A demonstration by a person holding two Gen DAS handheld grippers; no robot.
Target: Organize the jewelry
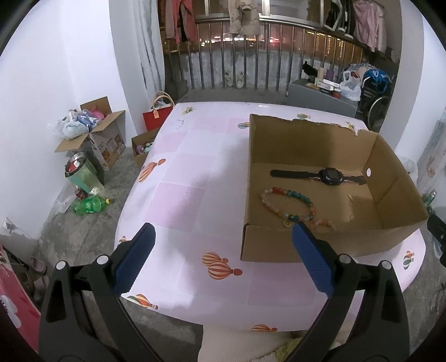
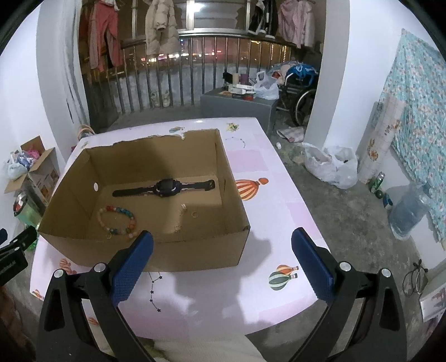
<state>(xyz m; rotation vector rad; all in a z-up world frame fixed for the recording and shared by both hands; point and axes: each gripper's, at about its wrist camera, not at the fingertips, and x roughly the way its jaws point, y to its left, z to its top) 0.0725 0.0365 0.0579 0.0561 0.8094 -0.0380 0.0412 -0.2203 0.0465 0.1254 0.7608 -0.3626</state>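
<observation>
left gripper [image 1: 223,236] and right gripper [image 2: 223,242] nearest, both spread wide, holding nothing. in the box [image 2: 178,253]: bead bracelet [image 2: 118,220] at 7 o'clock, watch [image 2: 164,188] at 12, small ring [image 2: 194,214] right. seems finished; next, likely just backing away.

Watch [image 1: 324,175] and bracelet [image 1: 287,203] lie inside box [image 1: 278,249].

Home: hanging laundry [image 2: 160,26], balcony railing [image 2: 195,69], wheelchair [image 2: 302,94], cluttered floor.
</observation>
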